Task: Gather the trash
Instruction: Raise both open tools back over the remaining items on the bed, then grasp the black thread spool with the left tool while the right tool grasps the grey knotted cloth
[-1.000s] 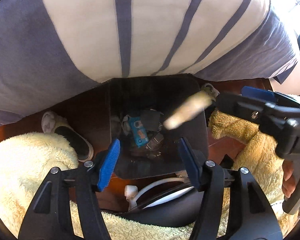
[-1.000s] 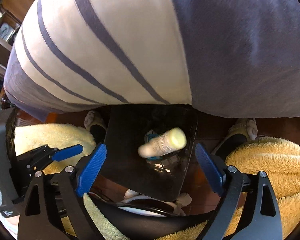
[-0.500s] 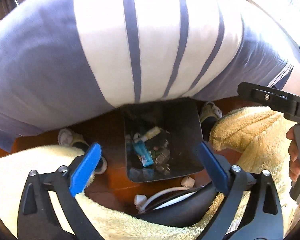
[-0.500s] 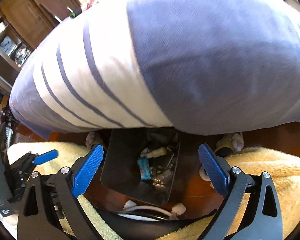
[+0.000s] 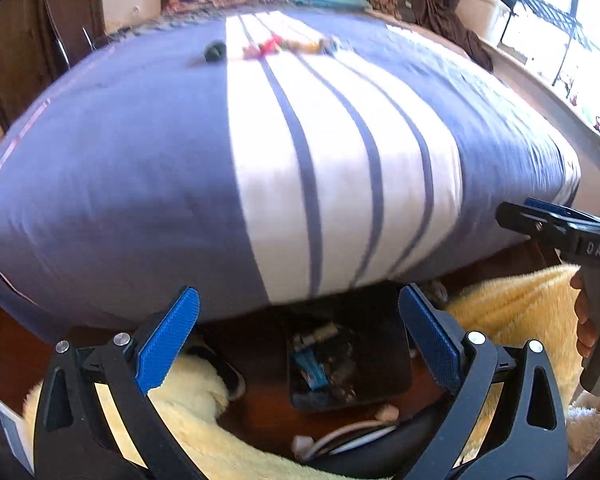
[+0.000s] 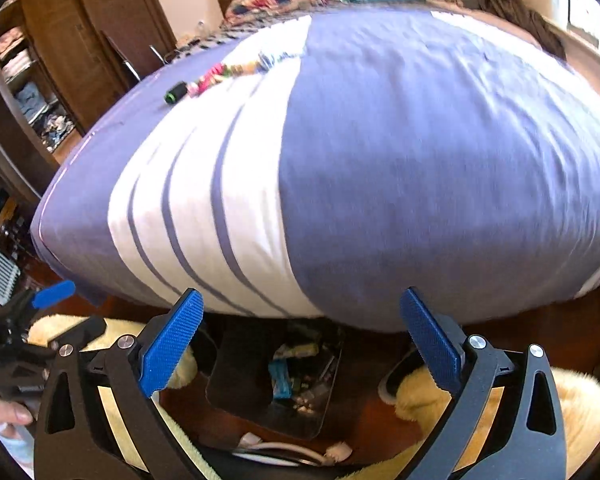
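Nearest the cameras, the left gripper [image 5: 299, 336] stands with its blue-padded jaws spread wide and nothing between them; they have just been opening. The right gripper [image 6: 301, 338] is likewise spread wide and holds nothing, its jaws having just eased further apart. Below and between both sets of fingers sits a black trash bin [image 5: 384, 364] on the dark wooden floor [image 5: 4, 344], with wrappers and small trash [image 5: 320, 360] lying inside it, a blue packet among them. A fluffy yellow garment [image 5: 512, 308] flanks the bin on left and right. At the right edge of the left wrist view, a hand [image 5: 588, 320] grips the other tool's handle. Beyond the bin rises a bed with a blue and white striped cover [image 6: 420, 160]. Far back on that cover lies a row of small colourful items [image 6: 224, 72], well apart from the bin.
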`<state>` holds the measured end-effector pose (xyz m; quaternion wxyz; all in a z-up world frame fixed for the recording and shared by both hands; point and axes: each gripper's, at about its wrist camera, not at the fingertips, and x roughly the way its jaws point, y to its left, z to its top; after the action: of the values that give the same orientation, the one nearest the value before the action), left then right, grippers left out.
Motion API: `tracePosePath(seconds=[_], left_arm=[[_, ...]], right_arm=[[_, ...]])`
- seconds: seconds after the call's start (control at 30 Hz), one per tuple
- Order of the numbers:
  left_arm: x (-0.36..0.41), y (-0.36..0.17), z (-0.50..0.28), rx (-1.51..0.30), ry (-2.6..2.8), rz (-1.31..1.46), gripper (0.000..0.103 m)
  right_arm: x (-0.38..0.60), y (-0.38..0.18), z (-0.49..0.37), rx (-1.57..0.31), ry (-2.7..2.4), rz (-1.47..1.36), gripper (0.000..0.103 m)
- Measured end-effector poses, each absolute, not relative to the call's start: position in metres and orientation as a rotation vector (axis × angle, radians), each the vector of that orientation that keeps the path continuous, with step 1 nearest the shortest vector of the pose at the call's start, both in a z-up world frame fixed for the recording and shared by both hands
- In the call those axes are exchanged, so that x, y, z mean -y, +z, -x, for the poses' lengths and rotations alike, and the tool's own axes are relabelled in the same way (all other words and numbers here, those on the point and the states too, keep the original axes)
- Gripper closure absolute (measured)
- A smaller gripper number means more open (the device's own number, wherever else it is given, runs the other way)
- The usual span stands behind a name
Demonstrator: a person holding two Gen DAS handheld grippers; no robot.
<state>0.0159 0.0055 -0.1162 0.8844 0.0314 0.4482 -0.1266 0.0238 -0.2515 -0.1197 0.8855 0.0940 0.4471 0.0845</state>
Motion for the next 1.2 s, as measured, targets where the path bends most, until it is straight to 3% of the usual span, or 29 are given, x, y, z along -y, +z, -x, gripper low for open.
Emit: tracePosePath(seconds=[0.37, 1.2], left_arm=[[-0.025, -0.081, -0.076, -0.867, -0.193, -0.061, 0.008], [-0.035, -0.078, -0.265, -0.878, -0.100, -0.110, 0.009]], right_arm=[[0.239, -0.075, -0.072, -0.841, 0.180, -0.105, 0.004], [0.207, -0.078, -0.265, -0.857, 0.149, -0.015, 0.004]])
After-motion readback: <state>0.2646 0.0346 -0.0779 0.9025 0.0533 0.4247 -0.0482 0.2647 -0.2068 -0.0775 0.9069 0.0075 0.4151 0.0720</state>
